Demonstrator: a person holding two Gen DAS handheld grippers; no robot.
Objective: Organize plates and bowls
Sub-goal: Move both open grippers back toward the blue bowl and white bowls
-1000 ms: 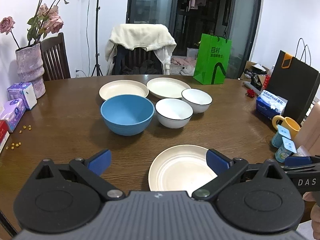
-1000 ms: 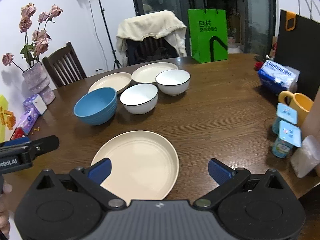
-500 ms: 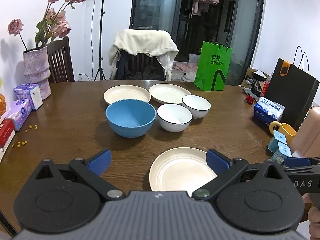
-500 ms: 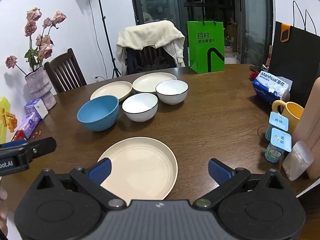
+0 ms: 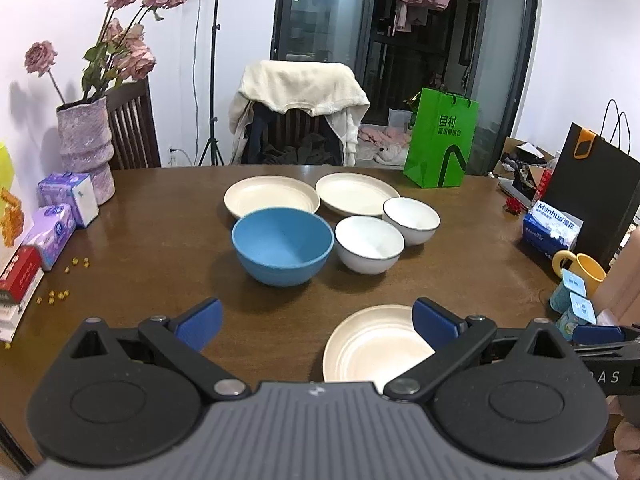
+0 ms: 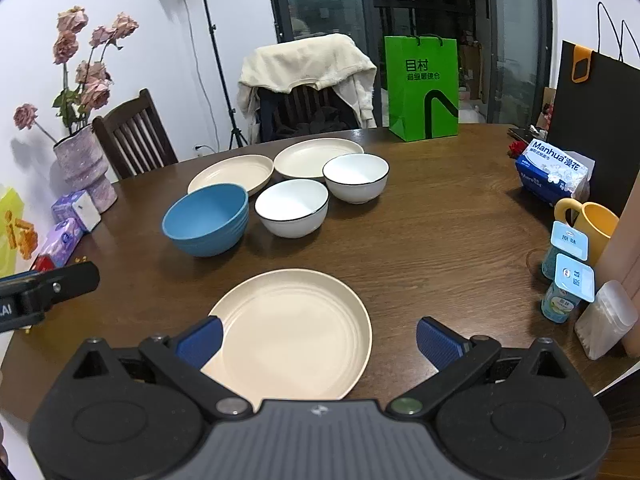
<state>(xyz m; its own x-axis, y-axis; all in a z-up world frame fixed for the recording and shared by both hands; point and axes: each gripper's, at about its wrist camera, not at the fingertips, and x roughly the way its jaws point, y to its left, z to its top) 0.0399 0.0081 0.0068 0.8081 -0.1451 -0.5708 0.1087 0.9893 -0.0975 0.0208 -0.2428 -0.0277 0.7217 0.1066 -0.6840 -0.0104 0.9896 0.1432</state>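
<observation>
On the brown wooden table a cream plate lies nearest me, alone; in the left wrist view this cream plate sits low right. Behind it stand a blue bowl and two white bowls, then two more cream plates. The same blue bowl is central in the left wrist view. My right gripper is open above the near plate's front edge, holding nothing. My left gripper is open over bare table left of that plate.
A green bag and a draped chair stand at the back. Tissue pack, yellow mug, yoghurt cups and a black bag crowd the right. A vase, small boxes and scattered yellow bits line the left.
Both grippers have drawn back and risen a little, so the dishes look farther away and more of the room shows. Nothing on the table has moved.
</observation>
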